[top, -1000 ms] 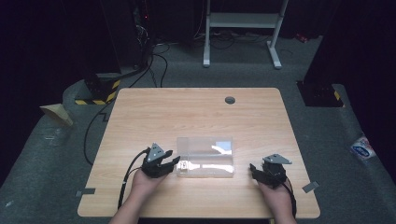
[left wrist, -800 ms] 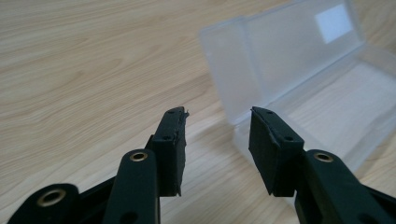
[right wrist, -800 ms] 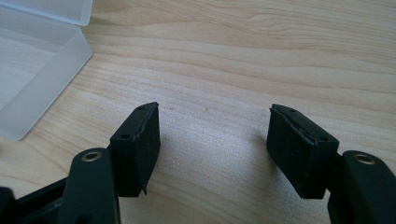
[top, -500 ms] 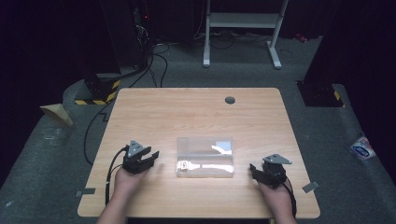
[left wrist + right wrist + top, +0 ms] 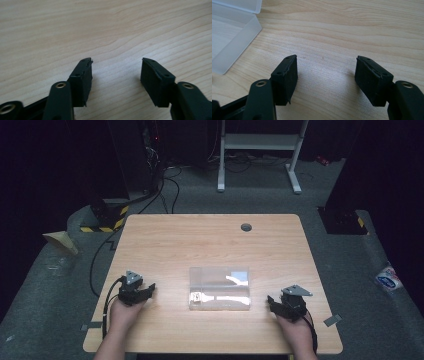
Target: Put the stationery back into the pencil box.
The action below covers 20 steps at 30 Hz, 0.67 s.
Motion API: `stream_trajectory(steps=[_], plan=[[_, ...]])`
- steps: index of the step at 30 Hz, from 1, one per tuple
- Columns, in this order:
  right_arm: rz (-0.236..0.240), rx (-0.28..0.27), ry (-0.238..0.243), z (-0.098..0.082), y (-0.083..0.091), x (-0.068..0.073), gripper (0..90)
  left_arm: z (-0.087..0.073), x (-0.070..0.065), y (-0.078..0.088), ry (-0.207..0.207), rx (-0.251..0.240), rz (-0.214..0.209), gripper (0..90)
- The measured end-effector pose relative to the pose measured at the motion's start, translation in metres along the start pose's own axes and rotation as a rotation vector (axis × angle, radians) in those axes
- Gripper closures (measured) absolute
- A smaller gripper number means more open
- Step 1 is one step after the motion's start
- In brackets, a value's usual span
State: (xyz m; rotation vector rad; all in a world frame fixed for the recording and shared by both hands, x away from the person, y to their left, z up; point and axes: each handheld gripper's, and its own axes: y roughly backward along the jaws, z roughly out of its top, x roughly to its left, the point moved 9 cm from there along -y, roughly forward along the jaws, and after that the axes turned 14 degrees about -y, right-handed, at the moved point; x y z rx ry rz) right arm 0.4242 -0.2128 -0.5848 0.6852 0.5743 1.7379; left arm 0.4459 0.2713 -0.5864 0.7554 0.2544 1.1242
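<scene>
A clear plastic box point(image 5: 219, 288) lies at the front middle of the wooden table point(image 5: 210, 240), with a small white item inside near its front left. In the right gripper view a corner of the box point(image 5: 229, 37) sits at the upper left. My left gripper point(image 5: 145, 291) rests on the table to the left of the box, held by a hand. Its jaws stand apart over bare wood point(image 5: 116, 68). My right gripper point(image 5: 274, 302) rests to the right of the box. It is open too, with nothing between its fingers point(image 5: 325, 66).
A round cable hole point(image 5: 246, 227) sits near the table's far edge. Beyond the table stand a white frame point(image 5: 260, 145) and cables on the grey floor. A black-and-yellow striped block point(image 5: 107, 217) lies at the back left. A cable trails from the left gripper off the table's front left.
My left gripper has drawn back from the box's left edge to the left, and now rests apart from it. The right gripper has stayed where it was.
</scene>
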Motion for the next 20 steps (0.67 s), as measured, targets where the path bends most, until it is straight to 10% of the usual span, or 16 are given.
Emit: stream_trajectory(steps=[20], plan=[[0.001, 0.0, 0.002, 0.0001, -0.0002, 0.0, 34.6, -0.0012, -0.0036, -0.0018, -0.002, 0.016, 0.004, 21.4]])
